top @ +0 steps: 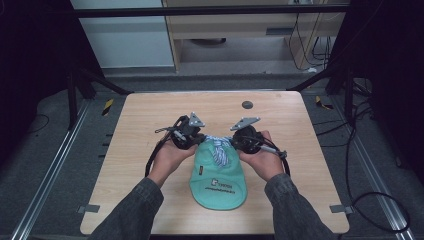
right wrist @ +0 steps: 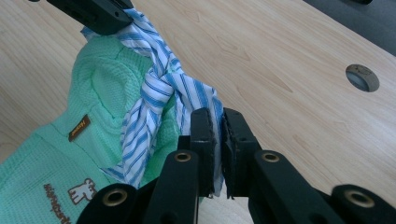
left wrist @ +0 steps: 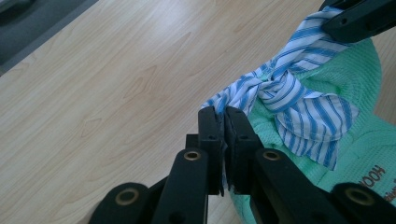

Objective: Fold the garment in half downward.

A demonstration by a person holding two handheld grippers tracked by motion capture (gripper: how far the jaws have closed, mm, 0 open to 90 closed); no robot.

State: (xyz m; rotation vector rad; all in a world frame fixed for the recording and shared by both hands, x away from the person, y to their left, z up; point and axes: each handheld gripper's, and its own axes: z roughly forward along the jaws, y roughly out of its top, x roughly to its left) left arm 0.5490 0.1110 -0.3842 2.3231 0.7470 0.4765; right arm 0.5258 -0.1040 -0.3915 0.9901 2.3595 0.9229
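A mint-green knitted garment (top: 218, 181) lies on the wooden table (top: 145, 120), with a blue-and-white striped collar (top: 218, 149) knotted at its top end. My left gripper (top: 196, 138) is shut on the left tail of the striped collar (left wrist: 243, 91); the cloth is pinched between its black jaws. My right gripper (top: 233, 141) is shut on the right tail of the striped collar (right wrist: 187, 93). The two tails meet in a twist between the grippers. The garment (right wrist: 56, 154) carries a small brown label and printed white lettering.
A round grey hole cover (top: 247, 104) sits near the table's far edge. Black frame bars and cables stand around the table. The table's left half (left wrist: 102, 88) is bare wood.
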